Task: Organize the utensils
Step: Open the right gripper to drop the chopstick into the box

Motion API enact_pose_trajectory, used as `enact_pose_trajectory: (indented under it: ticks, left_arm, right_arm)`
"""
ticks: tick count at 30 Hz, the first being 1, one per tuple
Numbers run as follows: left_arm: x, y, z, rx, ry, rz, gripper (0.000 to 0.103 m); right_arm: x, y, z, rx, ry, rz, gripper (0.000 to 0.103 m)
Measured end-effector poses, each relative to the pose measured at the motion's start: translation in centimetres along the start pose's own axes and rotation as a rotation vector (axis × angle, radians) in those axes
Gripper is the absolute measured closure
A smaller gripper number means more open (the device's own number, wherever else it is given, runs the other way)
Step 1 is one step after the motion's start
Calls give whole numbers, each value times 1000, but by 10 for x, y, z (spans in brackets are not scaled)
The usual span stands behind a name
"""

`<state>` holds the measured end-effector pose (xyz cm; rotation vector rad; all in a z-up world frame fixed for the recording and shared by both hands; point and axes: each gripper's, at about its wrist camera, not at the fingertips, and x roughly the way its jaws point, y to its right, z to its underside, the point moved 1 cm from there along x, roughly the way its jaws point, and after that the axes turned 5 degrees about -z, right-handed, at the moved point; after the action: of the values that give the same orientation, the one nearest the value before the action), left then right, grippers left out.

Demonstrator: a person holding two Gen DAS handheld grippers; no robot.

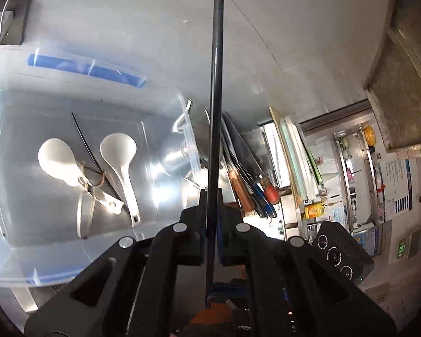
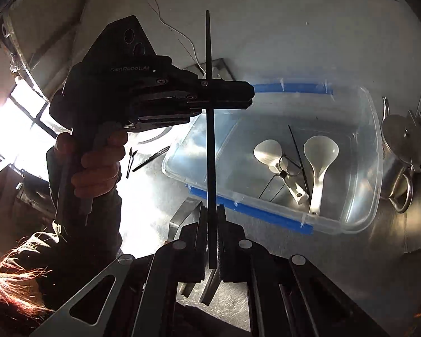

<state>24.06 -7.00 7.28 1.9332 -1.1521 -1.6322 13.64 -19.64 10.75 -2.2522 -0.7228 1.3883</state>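
A long black chopstick [image 1: 216, 84] stands upright between the pads of my left gripper [image 1: 212, 193], which is shut on it. In the right wrist view the black chopstick [image 2: 209, 154] rises from my right gripper [image 2: 212, 210], also shut on it, and crosses the fingers of the left gripper [image 2: 248, 95], held by a hand [image 2: 98, 163]; only one stick shows. Beyond lies a clear plastic box [image 2: 373, 129] with blue tape, holding two white spoons [image 2: 320, 148] [image 2: 266, 151] and a thin black stick [image 2: 296, 146]. The box [image 1: 70, 64] and a spoon [image 1: 118, 146] show left of the chopstick.
Knives with coloured handles [image 1: 247, 174] and cutting boards [image 1: 292, 151] stand to the right of the box. A steel kettle [image 2: 404, 146] sits right against the box's side. A small fork [image 2: 130, 160] and a dark stick [image 2: 151, 158] lie on the steel counter to the left.
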Motion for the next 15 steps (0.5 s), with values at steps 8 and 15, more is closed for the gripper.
enact_pose_trajectory:
  ticks: [8, 15]
  left_arm:
    - [112, -136, -42, -222, -266, -183, 99]
    - [142, -159, -36, -157, -371, -379, 62]
  right_arm:
    - [136, 98, -37, 198, -283, 72, 100]
    - [141, 105, -36, 174, -301, 98, 97]
